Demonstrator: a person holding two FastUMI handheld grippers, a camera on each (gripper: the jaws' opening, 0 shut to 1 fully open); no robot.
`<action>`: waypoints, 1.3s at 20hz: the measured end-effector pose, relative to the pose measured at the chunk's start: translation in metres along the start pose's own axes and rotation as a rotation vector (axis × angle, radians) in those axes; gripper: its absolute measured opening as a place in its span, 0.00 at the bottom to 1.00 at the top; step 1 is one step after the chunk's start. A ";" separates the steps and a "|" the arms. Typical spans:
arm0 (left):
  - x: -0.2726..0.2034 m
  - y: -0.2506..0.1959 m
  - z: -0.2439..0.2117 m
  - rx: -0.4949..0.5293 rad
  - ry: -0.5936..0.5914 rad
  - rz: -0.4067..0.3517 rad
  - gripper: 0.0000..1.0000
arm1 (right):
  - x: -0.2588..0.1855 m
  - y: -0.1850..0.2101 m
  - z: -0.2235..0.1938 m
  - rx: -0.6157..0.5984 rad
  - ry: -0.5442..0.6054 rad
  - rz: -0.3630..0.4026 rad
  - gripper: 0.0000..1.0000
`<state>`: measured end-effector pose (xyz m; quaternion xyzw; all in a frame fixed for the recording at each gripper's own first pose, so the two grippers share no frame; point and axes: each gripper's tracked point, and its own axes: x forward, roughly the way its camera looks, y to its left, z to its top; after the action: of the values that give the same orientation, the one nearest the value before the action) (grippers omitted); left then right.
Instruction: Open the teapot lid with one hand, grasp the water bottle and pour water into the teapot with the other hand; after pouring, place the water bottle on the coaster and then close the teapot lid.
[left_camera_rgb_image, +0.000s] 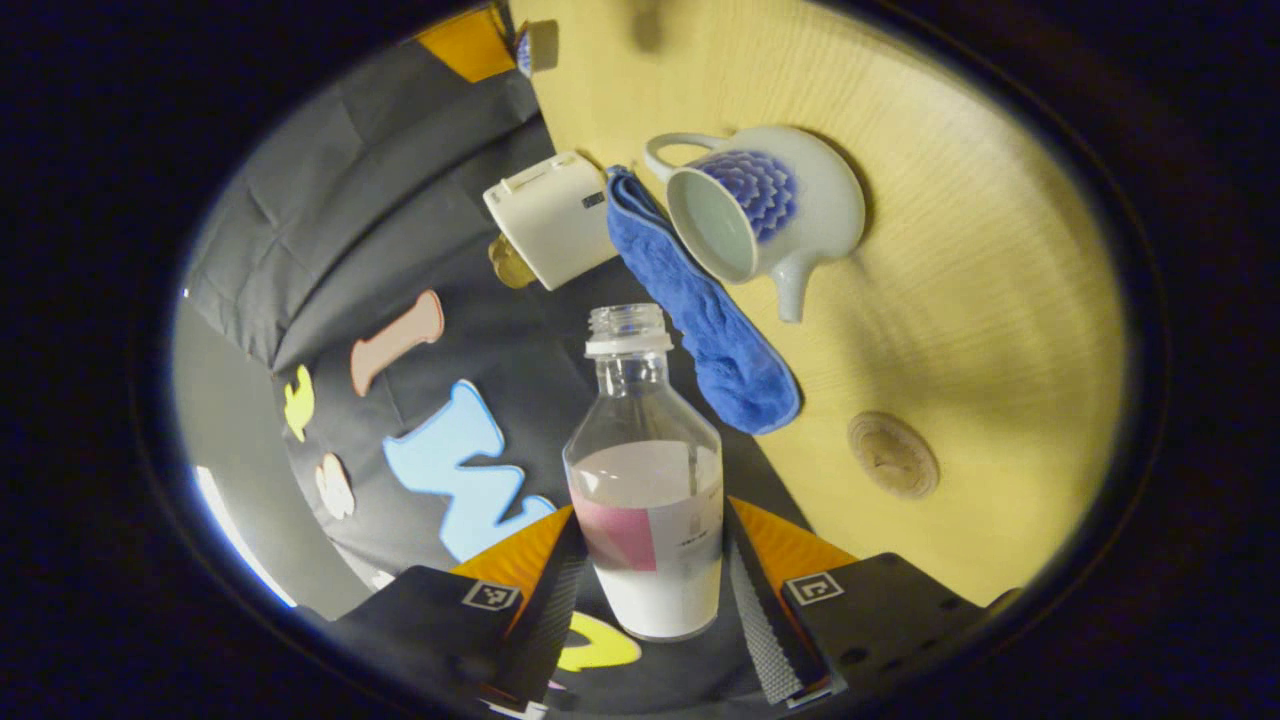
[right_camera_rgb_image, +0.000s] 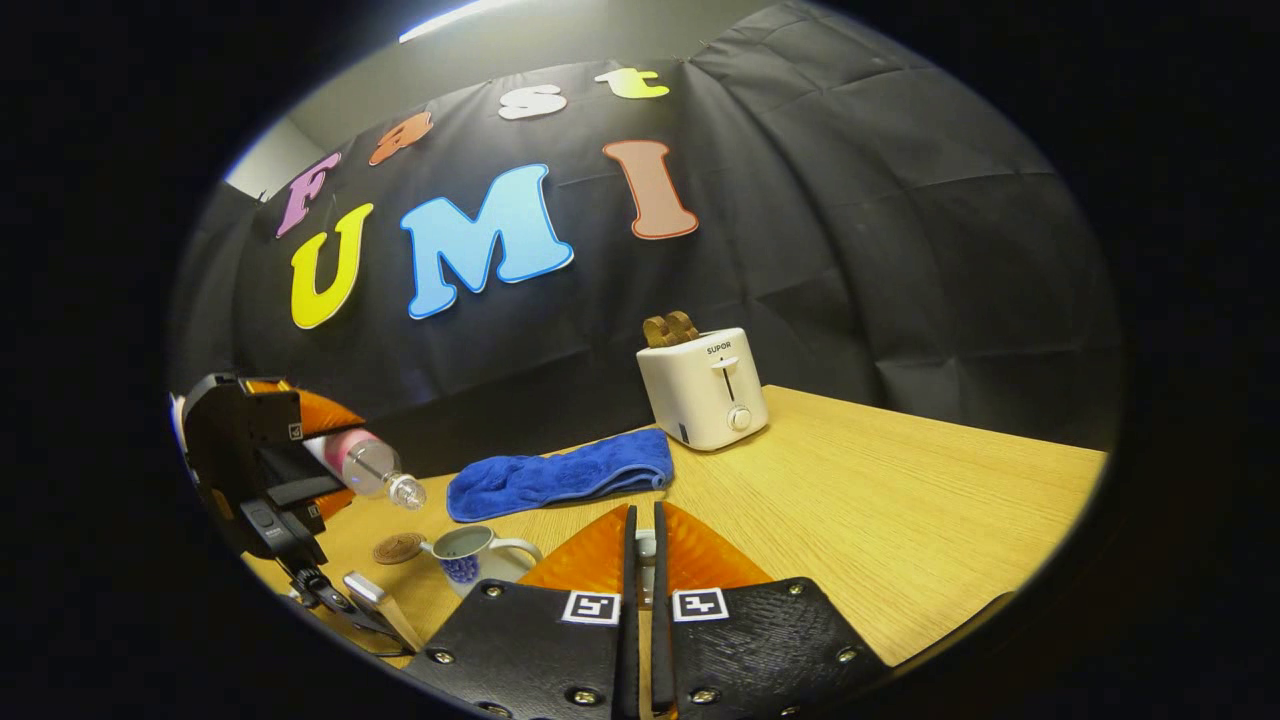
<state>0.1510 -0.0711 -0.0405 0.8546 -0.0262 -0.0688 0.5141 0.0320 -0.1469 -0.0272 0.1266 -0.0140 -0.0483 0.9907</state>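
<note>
The left gripper (left_camera_rgb_image: 655, 600) is clamped on the lower body of the water bottle (left_camera_rgb_image: 648, 480), which is uncapped, tipped over toward the open teapot (left_camera_rgb_image: 760, 205) and part full. No stream shows at its mouth, so I cannot tell whether pouring has begun or is over. The right gripper (right_camera_rgb_image: 640, 555) has its fingers nearly together around a small pale thing, probably the teapot lid (right_camera_rgb_image: 645, 545), held up off the tabletop (right_camera_rgb_image: 900, 500). The lid-off step looks done and the bottle is grasped. Left to do: finish pouring, stand the bottle on the round coaster (left_camera_rgb_image: 892, 455) near the teapot, then replace the lid. A blue towel (left_camera_rgb_image: 700, 300) and a toaster (right_camera_rgb_image: 702, 388) lie beyond.
</note>
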 end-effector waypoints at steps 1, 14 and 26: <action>0.004 -0.010 -0.003 -0.076 -0.002 -0.018 0.90 | 0.000 0.000 0.000 -0.002 -0.001 0.000 0.05; 0.023 -0.051 -0.039 -1.031 0.075 0.048 0.89 | 0.001 0.004 -0.001 -0.073 -0.008 -0.013 0.05; 0.042 -0.065 -0.029 -1.957 -0.062 0.014 0.81 | 0.003 0.029 -0.012 -0.143 0.007 0.054 0.05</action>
<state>0.1950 -0.0204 -0.0885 0.0482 0.0241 -0.0795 0.9954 0.0380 -0.1164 -0.0314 0.0552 -0.0104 -0.0219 0.9982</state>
